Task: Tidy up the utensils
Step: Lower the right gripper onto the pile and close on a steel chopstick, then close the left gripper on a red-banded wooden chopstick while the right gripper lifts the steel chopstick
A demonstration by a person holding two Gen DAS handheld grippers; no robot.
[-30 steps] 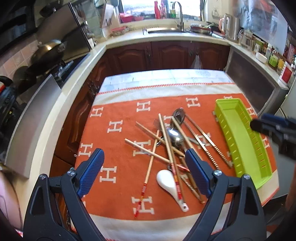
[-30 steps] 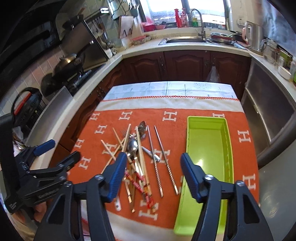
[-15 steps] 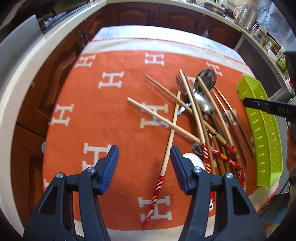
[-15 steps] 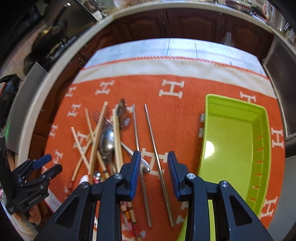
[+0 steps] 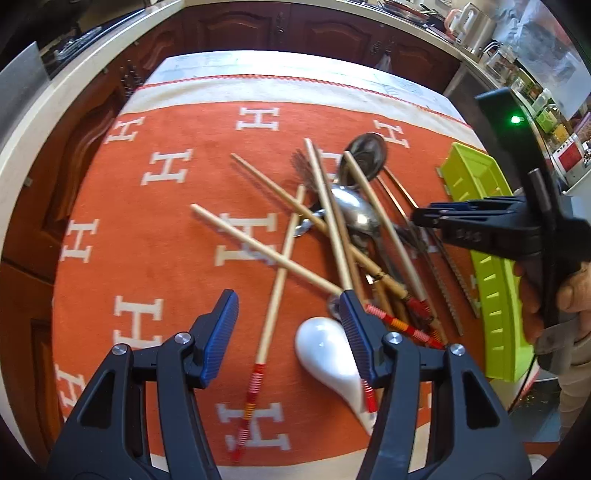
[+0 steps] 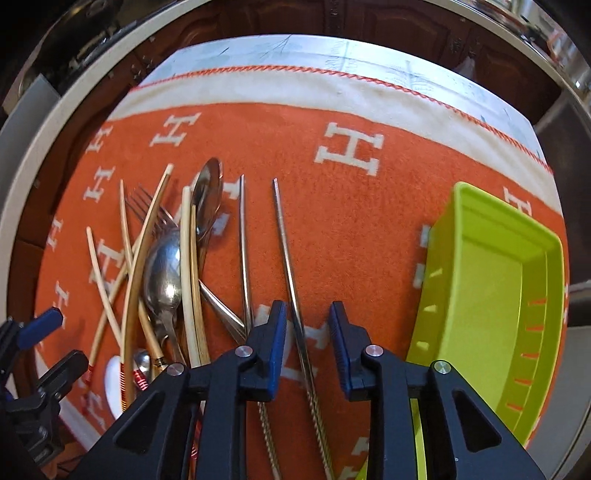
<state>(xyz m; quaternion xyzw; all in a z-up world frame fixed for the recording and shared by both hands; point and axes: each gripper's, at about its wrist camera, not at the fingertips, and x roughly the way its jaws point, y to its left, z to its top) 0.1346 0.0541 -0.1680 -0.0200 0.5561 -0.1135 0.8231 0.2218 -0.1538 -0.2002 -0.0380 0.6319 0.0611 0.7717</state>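
A pile of wooden chopsticks (image 5: 325, 206), metal spoons (image 5: 351, 212) and a fork lies on the orange cloth (image 5: 166, 240). My left gripper (image 5: 286, 332) is open low over a wooden chopstick with a red end (image 5: 275, 306); a white ceramic spoon (image 5: 328, 354) lies by its right finger. My right gripper (image 6: 306, 338) is open, its fingers on either side of a metal chopstick (image 6: 286, 243). A second metal chopstick (image 6: 243, 254) lies to its left. The empty green tray (image 6: 491, 314) is at the right.
The cloth covers a table (image 6: 295, 51) ringed by kitchen counters and dark wooden cabinets (image 5: 295, 26). The right gripper's body and the hand holding it (image 5: 517, 236) hang over the tray in the left wrist view.
Both grippers have dropped closer to the table. The left has come down over the red-ended wooden chopstick. The right has moved over the metal chopstick, its fingers now on either side of it.
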